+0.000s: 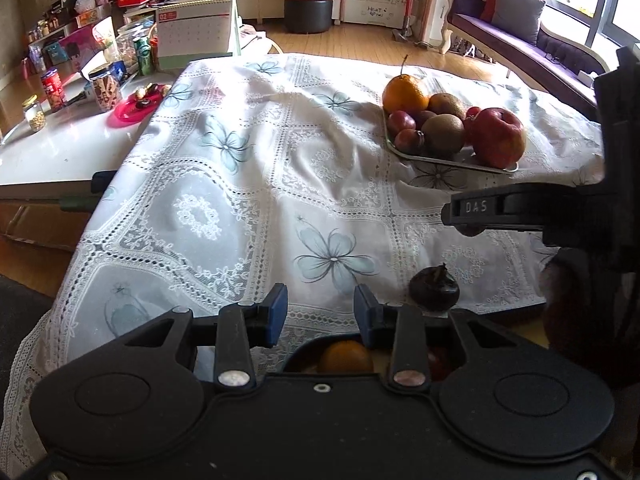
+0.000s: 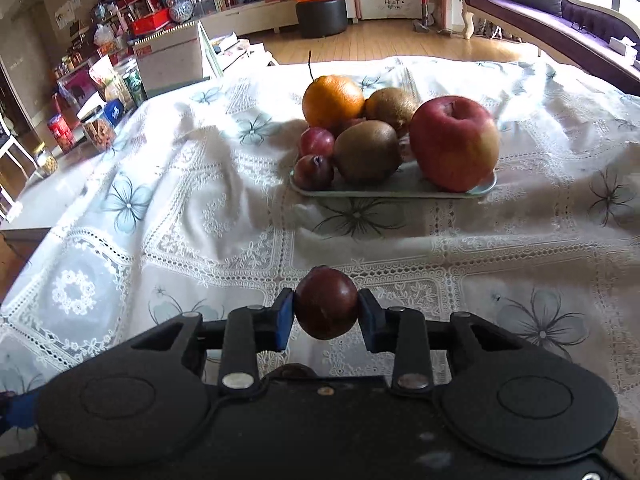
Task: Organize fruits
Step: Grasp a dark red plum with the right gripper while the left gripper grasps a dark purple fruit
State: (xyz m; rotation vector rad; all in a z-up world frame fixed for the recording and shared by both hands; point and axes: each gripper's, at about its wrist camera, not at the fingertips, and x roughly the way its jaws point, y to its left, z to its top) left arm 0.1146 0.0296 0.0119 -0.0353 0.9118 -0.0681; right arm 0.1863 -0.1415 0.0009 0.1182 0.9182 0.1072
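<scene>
Carrying a small dark red plum (image 2: pixel 326 307) toward the tray (image 2: pixel 394 191), the right tool (image 2: pixel 326 314) has its two blue pads closed on the fruit's sides, holding it clear of the lace-covered worktop (image 2: pixel 192 208), near the tray's front edge. On the tray lie an orange (image 2: pixel 332 100) at the far left, two kiwis (image 2: pixel 367 151), two more plums (image 2: pixel 314 160) along the left side, and a large red apple (image 2: pixel 454 143) at the right end. The left tool (image 1: pixel 320 312) is part open and holds nothing; it hovers well short of the tray, with a dark round fruit (image 1: pixel 434 290) lying on the cloth just to its right. What sits beneath it, partly hidden by its body, cannot be made out beyond an orange-coloured shape.

Judged from the layout, the step in hand is delivery of the held plum. The tray is crowded, so the bare strip of rim in front of the kiwis looks the likeliest landing place. A low approach, release only once the fruit rests on the tray, and a straight withdrawal should keep round neighbours from rolling off.
</scene>
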